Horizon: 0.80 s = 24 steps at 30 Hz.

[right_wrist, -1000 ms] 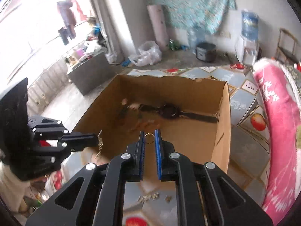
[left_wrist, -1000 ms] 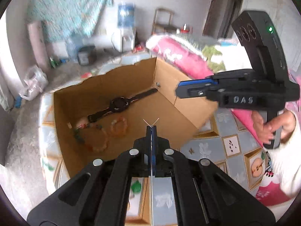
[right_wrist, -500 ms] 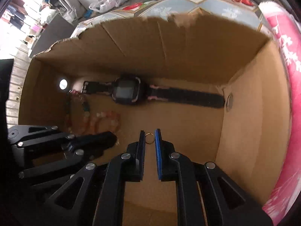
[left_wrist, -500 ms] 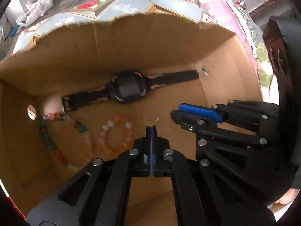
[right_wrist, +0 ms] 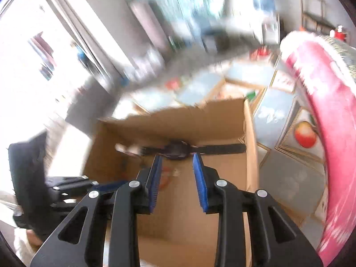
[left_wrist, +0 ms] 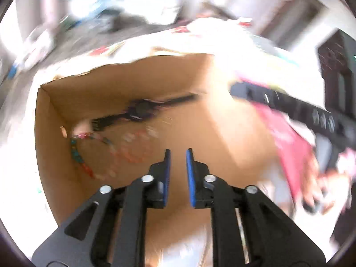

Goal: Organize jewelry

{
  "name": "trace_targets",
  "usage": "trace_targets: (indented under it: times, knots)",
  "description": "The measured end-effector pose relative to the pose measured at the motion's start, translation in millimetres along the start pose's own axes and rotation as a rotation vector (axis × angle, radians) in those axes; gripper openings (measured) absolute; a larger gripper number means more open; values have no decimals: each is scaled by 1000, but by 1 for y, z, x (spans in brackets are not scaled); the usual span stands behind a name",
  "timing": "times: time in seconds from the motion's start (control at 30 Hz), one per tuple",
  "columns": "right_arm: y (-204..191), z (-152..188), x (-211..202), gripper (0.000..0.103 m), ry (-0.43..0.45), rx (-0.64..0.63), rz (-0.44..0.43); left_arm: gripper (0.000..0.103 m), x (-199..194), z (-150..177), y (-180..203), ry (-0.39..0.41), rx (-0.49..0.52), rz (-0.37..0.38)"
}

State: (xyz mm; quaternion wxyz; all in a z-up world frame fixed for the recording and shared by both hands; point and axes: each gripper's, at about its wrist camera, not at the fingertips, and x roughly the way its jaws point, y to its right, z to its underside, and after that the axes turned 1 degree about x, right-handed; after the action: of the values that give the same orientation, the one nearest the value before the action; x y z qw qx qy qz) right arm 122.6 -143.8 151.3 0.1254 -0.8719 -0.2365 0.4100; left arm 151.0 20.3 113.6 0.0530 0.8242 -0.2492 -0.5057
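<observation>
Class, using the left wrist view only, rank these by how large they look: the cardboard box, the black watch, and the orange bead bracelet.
1. cardboard box, largest by far.
2. black watch, long strap across the box floor.
3. orange bead bracelet, smallest, though blur makes its outline uncertain.

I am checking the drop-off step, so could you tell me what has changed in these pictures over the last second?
Both grippers have just been opening: the left gripper let go of its thin wire piece and the right gripper its small ring; nothing shows between either pair now. Both have pulled back above the cardboard box. The watch and bead bracelets lie as before.
</observation>
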Motion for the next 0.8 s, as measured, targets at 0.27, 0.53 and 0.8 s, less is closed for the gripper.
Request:
trace_targets:
  times: [0.27, 0.53, 0.8]
  knots:
    - [29, 120, -61, 44, 46, 85, -64, 29, -18, 109, 58, 38, 148, 4]
    - [53, 187, -13, 44, -141, 133, 20, 37, 35, 146, 68, 60, 282, -175]
    - [57, 192, 10, 44, -163, 90, 84, 40, 62, 159, 78, 65, 331, -206]
